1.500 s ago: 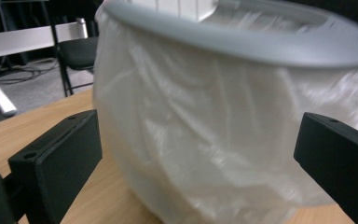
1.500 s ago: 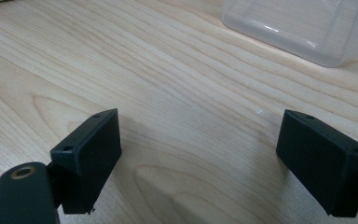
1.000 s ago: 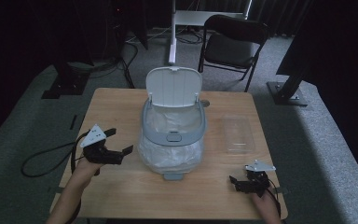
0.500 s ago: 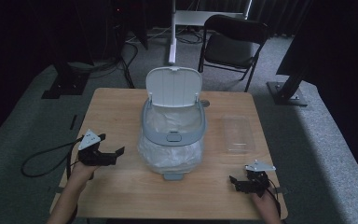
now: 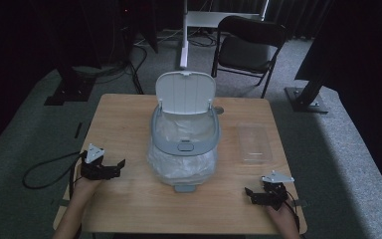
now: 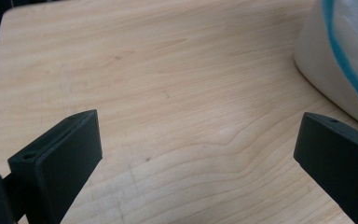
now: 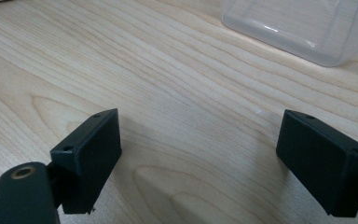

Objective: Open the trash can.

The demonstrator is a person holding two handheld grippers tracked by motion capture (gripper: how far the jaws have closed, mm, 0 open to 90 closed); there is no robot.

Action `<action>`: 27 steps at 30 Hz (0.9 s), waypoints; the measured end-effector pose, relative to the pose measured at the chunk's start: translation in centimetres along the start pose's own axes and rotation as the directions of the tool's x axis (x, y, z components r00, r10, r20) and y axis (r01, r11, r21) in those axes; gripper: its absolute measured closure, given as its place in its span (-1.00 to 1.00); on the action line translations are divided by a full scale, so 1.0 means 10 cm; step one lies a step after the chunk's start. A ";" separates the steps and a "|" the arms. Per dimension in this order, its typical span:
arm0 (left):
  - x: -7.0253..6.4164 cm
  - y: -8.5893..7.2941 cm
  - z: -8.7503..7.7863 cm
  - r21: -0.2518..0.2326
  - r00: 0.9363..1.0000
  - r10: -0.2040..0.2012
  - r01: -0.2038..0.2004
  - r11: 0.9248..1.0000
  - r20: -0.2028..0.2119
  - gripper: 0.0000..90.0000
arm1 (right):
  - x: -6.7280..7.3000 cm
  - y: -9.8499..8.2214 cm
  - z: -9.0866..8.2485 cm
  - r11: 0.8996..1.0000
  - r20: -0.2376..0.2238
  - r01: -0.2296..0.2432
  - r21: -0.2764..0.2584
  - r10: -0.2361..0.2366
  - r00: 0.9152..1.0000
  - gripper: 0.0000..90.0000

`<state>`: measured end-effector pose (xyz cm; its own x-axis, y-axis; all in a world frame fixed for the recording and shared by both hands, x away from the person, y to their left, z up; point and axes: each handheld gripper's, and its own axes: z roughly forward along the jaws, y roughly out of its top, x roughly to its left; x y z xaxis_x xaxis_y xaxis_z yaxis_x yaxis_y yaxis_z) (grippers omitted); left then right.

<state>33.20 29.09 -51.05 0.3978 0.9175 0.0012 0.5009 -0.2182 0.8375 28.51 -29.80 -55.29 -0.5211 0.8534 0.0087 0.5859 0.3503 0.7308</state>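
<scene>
Bin: a grey lidded waste bin stood mid-desk, lid tipped up and back, white liner bag bulging below the rim.
Left tool: rested near the desk's left edge, jaws spread wide with nothing between them, aimed toward the bag.
Right tool: lay at the near right corner, jaws likewise apart and empty.
Clear tray: sat right of the bin, just ahead of the right tool.
Desk: bare wood elsewhere.
Risk: a one-sided pinch on the thin liner would likely tear it or drag the light bin across the desk.
Risk: the raised lid could drop shut if the bin were jolted.
</scene>
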 end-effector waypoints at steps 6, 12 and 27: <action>0.08 -0.09 0.05 0.034 0.997 -0.053 0.055 0.998 -0.053 -0.96 | 0.00 0.00 0.00 1.000 0.001 0.000 0.000 0.000 1.000 -0.71; 0.15 -0.16 0.10 0.051 0.988 -0.124 0.129 0.990 -0.088 -0.96 | 0.00 0.00 0.00 1.000 0.001 0.000 0.001 0.000 1.000 -0.71; 0.23 -0.25 0.22 0.117 0.959 -0.204 0.230 0.966 -0.196 -0.96 | 0.00 0.00 0.00 1.000 0.001 0.000 0.001 0.000 1.000 -0.71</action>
<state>34.58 30.95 -54.33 0.1281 0.9898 -0.0628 0.6654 -0.0388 0.7455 28.51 -29.79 -55.29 -0.5205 0.8538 0.0074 0.5863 0.3511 0.7301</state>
